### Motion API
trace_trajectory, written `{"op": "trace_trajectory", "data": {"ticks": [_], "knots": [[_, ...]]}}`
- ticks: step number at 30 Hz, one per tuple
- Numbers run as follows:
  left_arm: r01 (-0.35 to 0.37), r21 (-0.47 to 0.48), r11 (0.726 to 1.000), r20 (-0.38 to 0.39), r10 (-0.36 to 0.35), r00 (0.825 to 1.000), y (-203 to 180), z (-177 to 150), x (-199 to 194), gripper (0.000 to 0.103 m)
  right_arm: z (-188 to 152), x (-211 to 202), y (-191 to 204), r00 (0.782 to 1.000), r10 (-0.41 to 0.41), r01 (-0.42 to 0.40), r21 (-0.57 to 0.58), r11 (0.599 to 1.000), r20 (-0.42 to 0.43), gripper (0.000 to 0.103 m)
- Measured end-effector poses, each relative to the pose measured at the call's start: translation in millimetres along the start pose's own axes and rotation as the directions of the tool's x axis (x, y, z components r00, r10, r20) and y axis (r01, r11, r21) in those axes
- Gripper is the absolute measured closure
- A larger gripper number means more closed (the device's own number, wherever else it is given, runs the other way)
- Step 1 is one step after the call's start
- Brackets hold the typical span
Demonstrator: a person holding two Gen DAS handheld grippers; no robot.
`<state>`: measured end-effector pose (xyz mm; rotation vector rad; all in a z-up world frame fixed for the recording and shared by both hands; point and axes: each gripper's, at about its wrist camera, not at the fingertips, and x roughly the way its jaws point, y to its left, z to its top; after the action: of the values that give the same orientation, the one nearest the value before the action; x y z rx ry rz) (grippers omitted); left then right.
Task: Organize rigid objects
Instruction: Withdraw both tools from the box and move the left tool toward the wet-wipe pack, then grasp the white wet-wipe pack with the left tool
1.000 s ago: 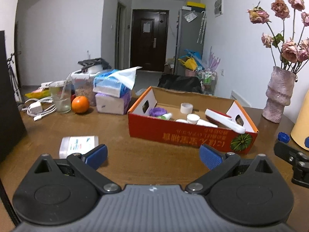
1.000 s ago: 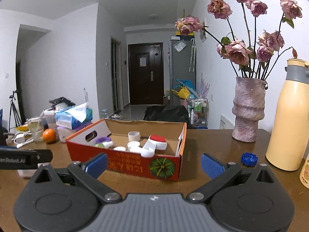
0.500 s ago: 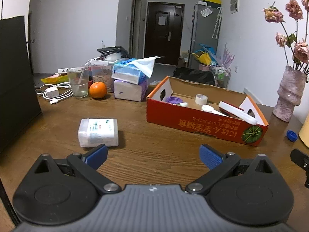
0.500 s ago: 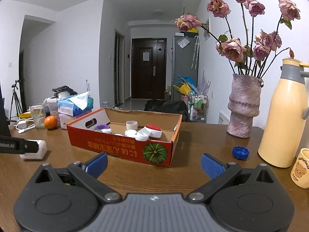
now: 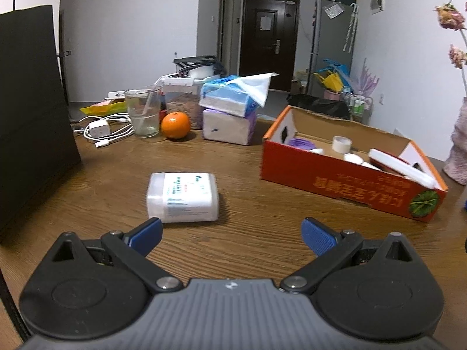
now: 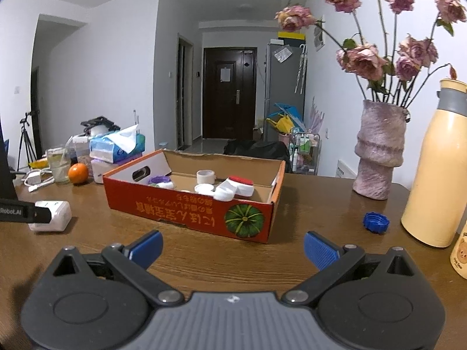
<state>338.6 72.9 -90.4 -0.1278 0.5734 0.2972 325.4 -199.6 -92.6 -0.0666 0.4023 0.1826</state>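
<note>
**Left gripper swings toward the white box while the right one hangs back**

The left gripper (image 5: pixel 230 232) has its fingers spread wide and holds nothing; the left blue pad (image 5: pixel 146 232) sits just short of the near edge of the white plastic box (image 5: pixel 182 197), which lies flat on the wooden table (image 5: pixel 116 175). The box is not between the pads but ahead and to their left. The right gripper (image 6: pixel 232 246) is equally wide open and empty, poised over bare table in front of the orange cardboard box (image 6: pixel 192 204), with the blue bottle cap (image 6: pixel 376 223) lying loose to its right, near the yellow thermos (image 6: pixel 435 175).

Against a second ago, the left wrist view has turned left and drawn closer to the white box: then it lay off at the left margin, partly behind the pad, and the cardboard box filled the centre; now the white box is near the middle and larger, and the cardboard box has slid to the right. The right view has backed away slightly, so the mug (image 6: pixel 459 250) at the right edge comes into sight. The left tool's arm (image 6: pixel 23 211) reaches across the white box in that view.

This suggests the white box is the next item to be collected; it and the cap appear to be the pieces still outside the cardboard box, which already holds a tape roll (image 5: pixel 341 144), white lids and a purple lid. The gripper likely needs to centre on the box before closing.
</note>
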Motion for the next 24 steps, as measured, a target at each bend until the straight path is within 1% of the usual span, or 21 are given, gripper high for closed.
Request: {"op": "trace_trajectory", "data": {"ticks": [5,11,16,21,24], "knots": [[-0.033,-0.006,0.999,-0.011,0.033,0.999,11,3,15,0.0,1,14,13,1.0,0.016,-0.016,-0.01,1.0,-0.019,0.0],[-0.061,-0.034,0.998,-0.027,0.06,0.998,26,7,37,0.0,3,31,29,0.999,0.037,-0.037,-0.021,0.999,-0.034,0.0],[-0.075,-0.025,0.997,-0.051,0.074,0.996,33,10,56,0.0,4,44,36,0.998,0.038,-0.039,-0.019,0.999,-0.042,0.0],[-0.08,-0.046,0.996,-0.074,0.076,0.994,41,13,76,0.0,4,59,41,0.998,0.039,-0.04,-0.014,0.999,-0.057,0.0],[-0.089,-0.048,0.995,-0.073,0.085,0.994,43,15,88,0.0,4,67,46,0.997,0.047,-0.047,-0.007,0.999,-0.064,0.0]]}}
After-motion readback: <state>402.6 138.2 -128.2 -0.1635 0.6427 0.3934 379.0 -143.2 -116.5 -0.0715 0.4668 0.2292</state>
